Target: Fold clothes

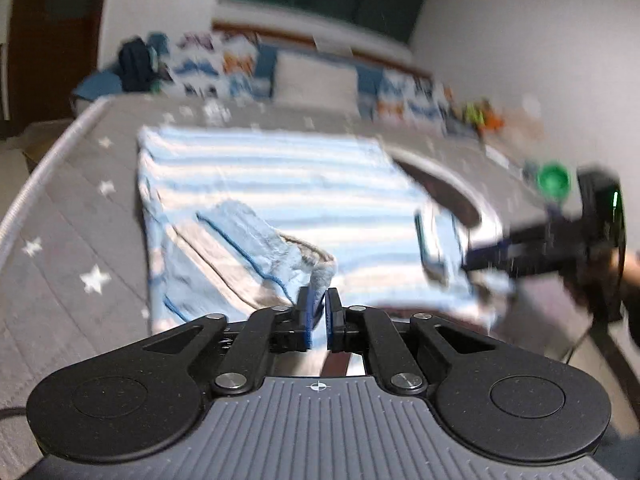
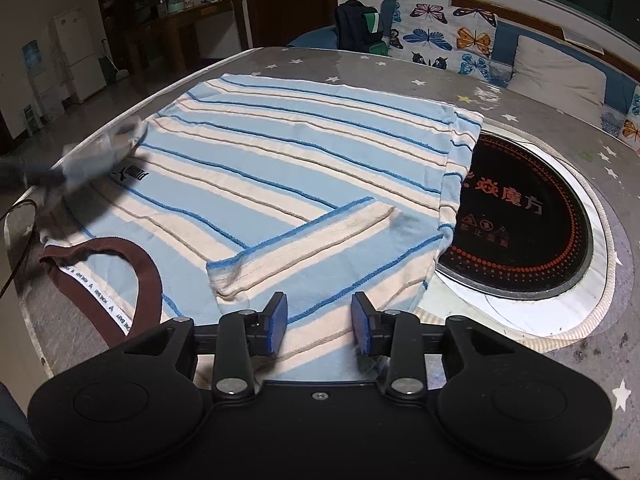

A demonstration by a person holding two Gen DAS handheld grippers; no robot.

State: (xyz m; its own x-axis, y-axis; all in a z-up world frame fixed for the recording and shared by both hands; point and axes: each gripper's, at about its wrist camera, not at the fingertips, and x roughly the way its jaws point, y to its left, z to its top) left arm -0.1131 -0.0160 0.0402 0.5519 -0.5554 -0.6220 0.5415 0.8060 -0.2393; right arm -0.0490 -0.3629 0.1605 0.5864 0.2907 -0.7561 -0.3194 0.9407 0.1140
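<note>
A light blue and cream striped shirt (image 2: 280, 160) with a brown collar (image 2: 144, 276) lies flat on the grey star-patterned table cover (image 2: 360, 68). One sleeve (image 2: 304, 240) is folded in over the body. My right gripper (image 2: 320, 328) stands open just over the shirt's near edge, with nothing pinched between its blue pads. In the left wrist view my left gripper (image 1: 319, 304) is shut on a bunched fold of the shirt (image 1: 280, 176), lifted off the table. The same gripper shows as a blur (image 2: 120, 140) at the shirt's far left edge in the right wrist view.
A round black induction hob (image 2: 520, 216) is set into the table, partly under the shirt's right edge. Butterfly-print cushions (image 2: 440, 36), a pale pillow (image 2: 560, 76) and a dark backpack (image 2: 360, 28) lie behind the table. A cable (image 2: 16, 248) hangs at the left edge.
</note>
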